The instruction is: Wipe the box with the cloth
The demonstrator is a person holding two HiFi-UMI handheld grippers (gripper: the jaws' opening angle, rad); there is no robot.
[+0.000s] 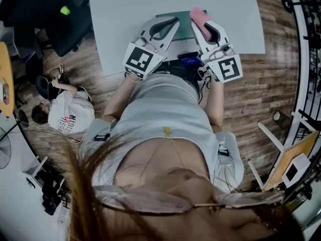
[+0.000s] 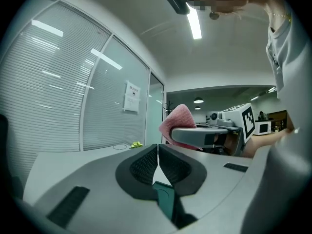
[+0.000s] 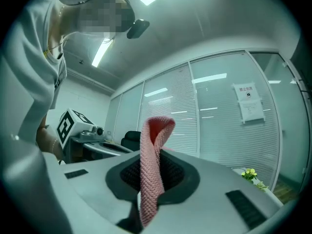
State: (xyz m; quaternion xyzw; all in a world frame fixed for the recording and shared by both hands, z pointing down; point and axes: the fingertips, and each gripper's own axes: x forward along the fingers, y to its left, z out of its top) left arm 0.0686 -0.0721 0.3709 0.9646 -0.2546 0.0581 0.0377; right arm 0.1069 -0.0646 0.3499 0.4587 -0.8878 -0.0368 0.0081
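Both grippers are held up over the near edge of the white table (image 1: 150, 4). My right gripper (image 1: 204, 28) is shut on a pink knitted cloth (image 3: 152, 169), a fold of which stands up out of the jaws (image 1: 199, 17). My left gripper (image 1: 169, 28) is shut, its pads (image 2: 146, 165) meeting. A thin teal piece (image 2: 165, 201) sits pinched low between them, which I take for an edge of the flat teal box (image 1: 176, 28) seen between the two grippers. In the left gripper view the right gripper (image 2: 204, 134) with the cloth (image 2: 178, 118) is close by on the right.
A black office chair (image 1: 55, 14) stands left of the table. A person (image 1: 70, 115) sits on the wooden floor at the left, beside a yellow round table (image 1: 6, 79). A dark device (image 1: 189, 60) lies at the table's near edge. A metal rack (image 1: 308, 44) stands at the right.
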